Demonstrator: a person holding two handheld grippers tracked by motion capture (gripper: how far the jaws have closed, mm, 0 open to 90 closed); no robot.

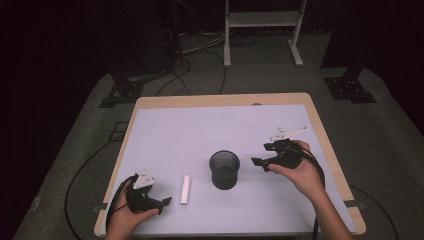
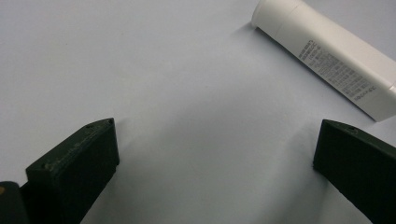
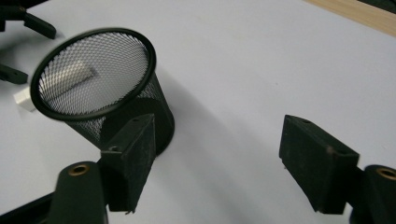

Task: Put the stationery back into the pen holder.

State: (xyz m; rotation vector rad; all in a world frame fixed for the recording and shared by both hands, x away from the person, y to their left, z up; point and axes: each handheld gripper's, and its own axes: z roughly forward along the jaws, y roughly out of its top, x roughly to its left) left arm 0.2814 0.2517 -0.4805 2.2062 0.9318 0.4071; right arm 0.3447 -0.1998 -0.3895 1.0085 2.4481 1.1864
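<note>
The left claw point(image 1: 162, 204) rests released on the worktop point(image 1: 165, 135), jaws wide with nothing between them; the tube point(image 1: 185, 189) lies flat just beside it at about one o'clock from its tips, long axis running toward twelve. The right claw point(image 1: 259, 164) is also released and empty, at three o'clock of the cup point(image 1: 224, 170), which stands upright mid-worktop, well apart from the tube. The likely step is picking up the tube for the cup. To do it well, I would swing the left claw squarely across the tube's middle, straddle its narrow width, and close gently so it does not roll.
</note>
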